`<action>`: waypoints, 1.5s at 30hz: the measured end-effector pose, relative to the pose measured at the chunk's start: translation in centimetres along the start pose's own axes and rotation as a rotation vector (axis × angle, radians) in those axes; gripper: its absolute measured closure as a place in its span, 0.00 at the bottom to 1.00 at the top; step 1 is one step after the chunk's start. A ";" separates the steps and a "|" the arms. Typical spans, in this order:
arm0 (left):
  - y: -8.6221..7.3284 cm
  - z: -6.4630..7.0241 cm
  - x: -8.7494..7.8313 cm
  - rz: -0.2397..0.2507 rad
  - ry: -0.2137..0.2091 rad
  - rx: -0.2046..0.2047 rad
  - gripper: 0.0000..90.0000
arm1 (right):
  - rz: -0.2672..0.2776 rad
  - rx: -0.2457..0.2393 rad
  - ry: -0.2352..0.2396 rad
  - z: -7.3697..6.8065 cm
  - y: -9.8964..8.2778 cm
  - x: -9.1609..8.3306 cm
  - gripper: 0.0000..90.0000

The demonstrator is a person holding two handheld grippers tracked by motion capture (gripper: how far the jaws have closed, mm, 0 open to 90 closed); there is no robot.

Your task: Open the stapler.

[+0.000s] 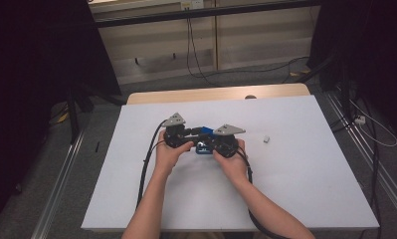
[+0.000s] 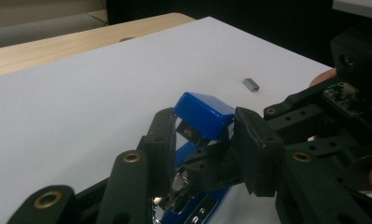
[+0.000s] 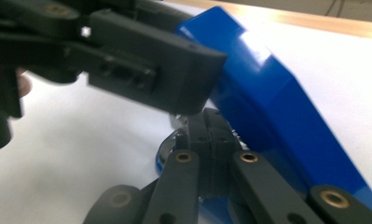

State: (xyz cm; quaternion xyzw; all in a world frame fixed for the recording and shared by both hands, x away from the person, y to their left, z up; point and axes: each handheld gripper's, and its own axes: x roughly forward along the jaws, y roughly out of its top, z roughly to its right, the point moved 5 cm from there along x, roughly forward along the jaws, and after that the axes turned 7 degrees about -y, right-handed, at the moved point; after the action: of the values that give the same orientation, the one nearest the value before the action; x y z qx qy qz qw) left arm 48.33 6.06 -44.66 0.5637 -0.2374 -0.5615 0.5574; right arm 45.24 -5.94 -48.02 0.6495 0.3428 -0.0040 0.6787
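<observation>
I had both grippers meeting over the white table sheet [image 1: 295, 199], just ahead of the person's hands. Between them sat the glossy blue plastic stapler [image 2: 203, 114], its hinged top cover swung up and its base with the metal staple channel lying flat on the sheet. My left gripper [image 2: 204, 135] was clenched on that raised cover, one pad on each side. My right gripper [image 3: 207, 140] had its jaws pressed fully together, apparently holding nothing, with the tips poked in under the cover, right at the channel. The stapler's long axis ran roughly along the right gripper's reach, so that hand was the nearer one for work inside. A small grey strip of staples [image 1: 266, 139] lay apart on the sheet, off to the right gripper's outer side.
</observation>
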 end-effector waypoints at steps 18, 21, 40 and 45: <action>0.0 -0.1 -0.5 0.001 -0.011 -0.008 0.69 | 0.066 0.038 -0.100 -0.7 -0.1 0.4 1.00; 0.2 -0.2 -0.9 0.008 -0.016 -0.013 0.70 | 0.072 0.041 -0.100 -0.8 -0.1 0.3 1.00; -1.9 -1.6 -0.8 -0.088 0.093 -0.027 1.00 | 0.081 0.037 -0.095 -0.8 0.6 0.0 1.00; -2.0 -1.6 -0.3 -0.090 0.096 -0.025 1.00 | 0.080 0.034 -0.099 -0.9 0.6 0.0 1.00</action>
State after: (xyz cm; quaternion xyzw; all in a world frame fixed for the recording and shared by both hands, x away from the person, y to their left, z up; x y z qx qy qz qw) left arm 48.90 7.47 -46.75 0.5933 -0.1778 -0.5610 0.5493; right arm 45.13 -5.03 -47.43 0.6731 0.2826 -0.0150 0.6833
